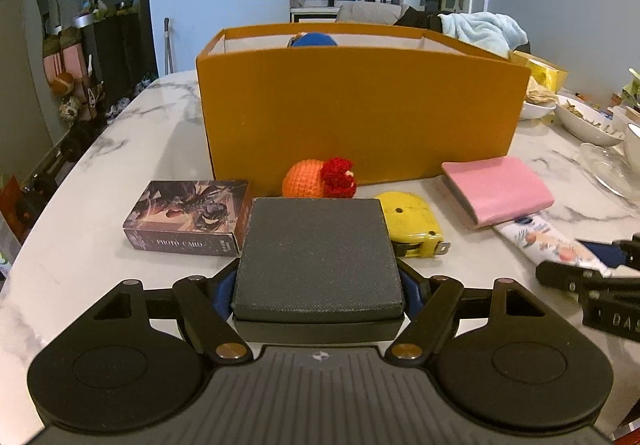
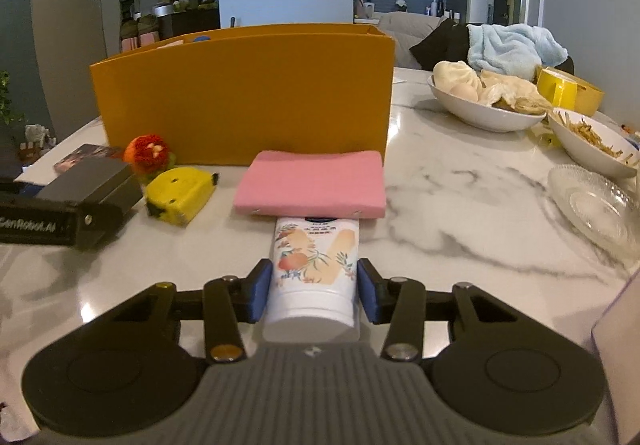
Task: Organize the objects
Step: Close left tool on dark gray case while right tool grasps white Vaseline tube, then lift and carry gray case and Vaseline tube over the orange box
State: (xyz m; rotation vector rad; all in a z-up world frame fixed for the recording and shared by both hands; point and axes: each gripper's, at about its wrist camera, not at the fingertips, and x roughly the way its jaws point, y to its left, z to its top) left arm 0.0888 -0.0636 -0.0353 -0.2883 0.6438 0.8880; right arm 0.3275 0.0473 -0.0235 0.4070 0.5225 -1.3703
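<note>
An orange box [image 1: 360,113] stands on the marble table [image 1: 120,149], with a blue thing [image 1: 316,40] inside. My left gripper [image 1: 318,295] is shut on a dark grey square box [image 1: 316,257]; it shows at the left of the right wrist view [image 2: 92,185]. My right gripper [image 2: 314,295] has its blue pads [image 2: 262,295] around a white floral tube [image 2: 314,269], whose far end lies under a pink case [image 2: 312,183]. A yellow tape measure [image 1: 412,223], an orange-red crochet toy [image 1: 320,179] and a photo card box [image 1: 188,219] lie before the orange box.
White bowls of food [image 2: 480,101] [image 2: 592,141], a glass dish [image 2: 592,201] and a yellow mug [image 2: 568,89] stand at the table's right. A light blue towel [image 2: 512,45] lies behind. The right gripper shows at the right of the left wrist view [image 1: 600,281].
</note>
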